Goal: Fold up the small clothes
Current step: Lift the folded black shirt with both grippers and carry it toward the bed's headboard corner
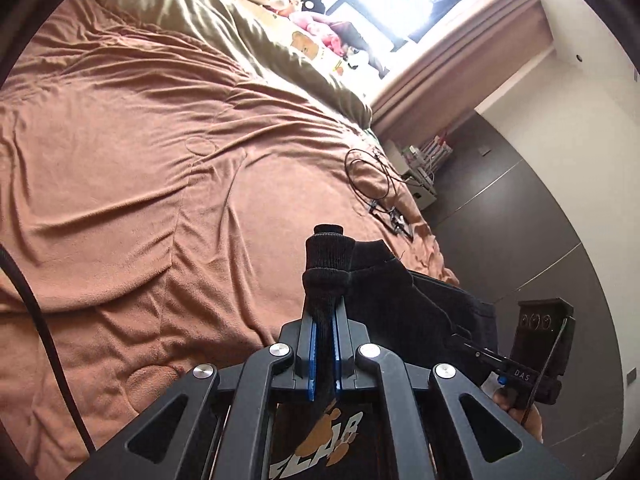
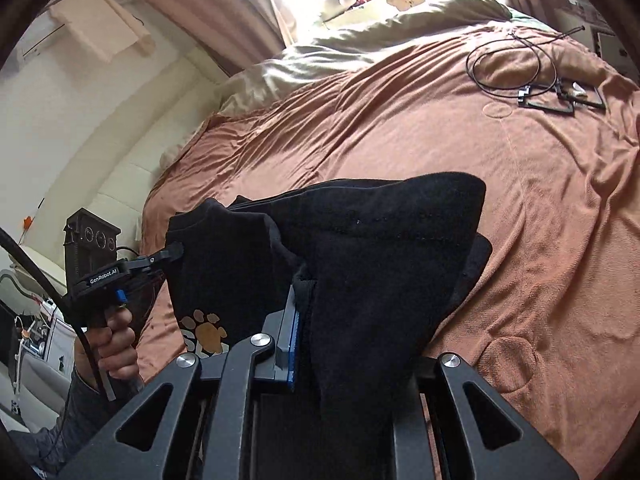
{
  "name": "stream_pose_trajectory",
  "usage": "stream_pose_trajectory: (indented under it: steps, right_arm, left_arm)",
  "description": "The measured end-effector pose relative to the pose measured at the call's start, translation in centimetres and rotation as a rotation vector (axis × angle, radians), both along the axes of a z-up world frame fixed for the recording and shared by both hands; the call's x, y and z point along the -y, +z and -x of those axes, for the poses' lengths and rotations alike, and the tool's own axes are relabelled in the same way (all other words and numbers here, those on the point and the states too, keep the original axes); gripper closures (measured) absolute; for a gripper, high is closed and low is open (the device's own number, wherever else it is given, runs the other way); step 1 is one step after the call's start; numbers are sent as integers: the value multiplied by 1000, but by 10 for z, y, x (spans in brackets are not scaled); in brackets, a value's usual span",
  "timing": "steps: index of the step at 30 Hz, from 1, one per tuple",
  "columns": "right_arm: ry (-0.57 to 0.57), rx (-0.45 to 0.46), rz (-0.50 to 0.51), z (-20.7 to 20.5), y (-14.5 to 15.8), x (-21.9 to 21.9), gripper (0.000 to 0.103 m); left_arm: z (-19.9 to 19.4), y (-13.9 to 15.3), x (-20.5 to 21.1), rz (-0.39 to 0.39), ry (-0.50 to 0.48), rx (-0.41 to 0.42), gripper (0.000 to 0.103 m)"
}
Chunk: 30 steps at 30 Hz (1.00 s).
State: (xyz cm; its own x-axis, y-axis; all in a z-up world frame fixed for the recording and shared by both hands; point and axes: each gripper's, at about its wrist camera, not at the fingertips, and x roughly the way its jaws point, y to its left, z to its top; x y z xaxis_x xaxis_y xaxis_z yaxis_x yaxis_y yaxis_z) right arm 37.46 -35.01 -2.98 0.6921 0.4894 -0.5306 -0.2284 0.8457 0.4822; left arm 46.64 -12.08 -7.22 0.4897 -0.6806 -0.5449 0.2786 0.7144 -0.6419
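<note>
Black, angular frame on the left gripper (image 1: 325,320), with triangular cut-outs, round silver screws at the joints and blue pads lining the fingers. Same black frame, silver screws and blue pad on the right gripper (image 2: 316,292). Beside the left gripper in the right wrist view, wore a grey sleeve (image 2: 76,412) above the hand (image 2: 116,344); carried white "GenRobot.AI" lettering, a small blue button, and a thick black cable (image 2: 60,308) trailing past that hand.

"GenRobot.AI" on left tool (image 2: 175,251); "DAS" on right tool (image 1: 460,338).
</note>
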Motion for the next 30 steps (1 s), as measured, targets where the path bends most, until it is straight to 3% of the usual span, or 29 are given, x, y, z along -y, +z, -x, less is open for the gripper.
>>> stream_pose_trajectory:
  steps: [8, 17, 30]
  right_arm:
    - [5, 127, 46, 81, 54, -18, 91]
    - [15, 239, 84, 152, 95, -56, 91]
    - [115, 335, 121, 179, 115, -125, 92]
  left_arm:
    - [43, 64, -23, 27, 28, 111, 98]
    - [100, 130, -67, 46, 86, 233, 98]
    - [160, 192, -156, 53, 208, 361, 98]
